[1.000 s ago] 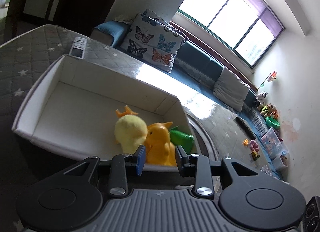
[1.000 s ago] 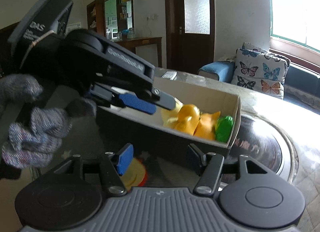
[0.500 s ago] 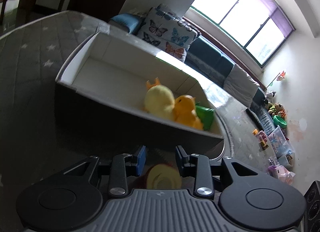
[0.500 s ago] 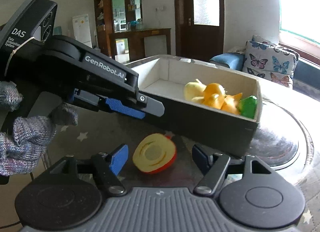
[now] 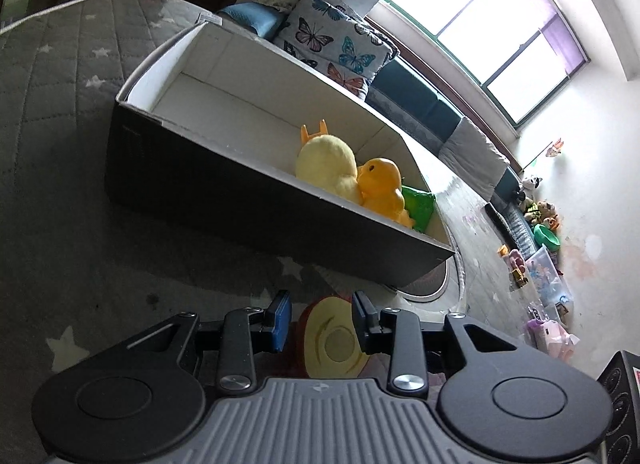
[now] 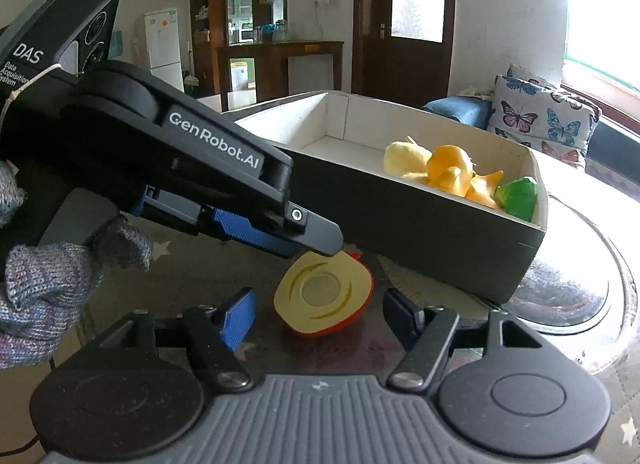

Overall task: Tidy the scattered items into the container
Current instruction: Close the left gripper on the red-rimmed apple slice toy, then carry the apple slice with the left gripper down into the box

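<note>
Table (image 5: 60,112): grey quilted cover w/ white stars, sofa and window behind.
Box (image 6: 440,232): dark outside, white inside; holds plush (image 5: 326,162), duck (image 5: 380,184), green toy (image 5: 418,206) at its right end.
Apple half (image 6: 324,296): on table just in front of box, cut face up.
Left gripper (image 5: 320,318): jaws either side of apple half, close to it; contact unclear.
Right gripper (image 6: 316,314): jaws wide apart, apple half between, not touching.

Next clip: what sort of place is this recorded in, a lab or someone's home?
Most likely a home living room. A long sofa with butterfly cushions runs under a big window, a pile of children's toys sits by the wall, and a fridge shows through a doorway behind.
</note>
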The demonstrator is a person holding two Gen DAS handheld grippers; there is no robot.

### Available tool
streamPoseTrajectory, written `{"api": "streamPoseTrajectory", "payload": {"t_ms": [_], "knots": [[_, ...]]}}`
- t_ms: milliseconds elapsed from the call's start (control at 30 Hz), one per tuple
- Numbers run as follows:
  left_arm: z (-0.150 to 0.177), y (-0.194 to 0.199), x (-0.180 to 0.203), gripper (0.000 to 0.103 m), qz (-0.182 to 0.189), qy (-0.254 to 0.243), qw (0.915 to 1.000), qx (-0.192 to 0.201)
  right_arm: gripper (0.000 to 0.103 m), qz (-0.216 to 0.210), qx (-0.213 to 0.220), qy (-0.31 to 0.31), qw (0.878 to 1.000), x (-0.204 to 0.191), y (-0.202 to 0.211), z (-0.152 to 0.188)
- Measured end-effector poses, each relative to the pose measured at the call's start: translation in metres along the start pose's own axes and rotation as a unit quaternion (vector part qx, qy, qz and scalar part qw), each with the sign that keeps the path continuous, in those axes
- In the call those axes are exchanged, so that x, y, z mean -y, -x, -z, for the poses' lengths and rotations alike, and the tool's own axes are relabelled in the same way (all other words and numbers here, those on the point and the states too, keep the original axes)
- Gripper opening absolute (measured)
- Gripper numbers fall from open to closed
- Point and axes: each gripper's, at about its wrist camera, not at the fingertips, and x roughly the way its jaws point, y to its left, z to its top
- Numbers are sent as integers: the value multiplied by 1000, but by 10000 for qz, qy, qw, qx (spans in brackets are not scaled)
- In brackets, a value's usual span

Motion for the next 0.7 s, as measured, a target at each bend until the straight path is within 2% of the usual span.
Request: {"api": "streamPoseTrajectory", "payload": {"t_ms": [333, 700], "knots": [[3, -10, -5, 36, 34, 97, 9998, -144, 58, 61, -48, 26, 10000, -3, -4, 1], [4, -14, -8, 34, 154, 194, 9995, -188, 57, 20, -16, -27, 10000, 0, -3, 2]]}}
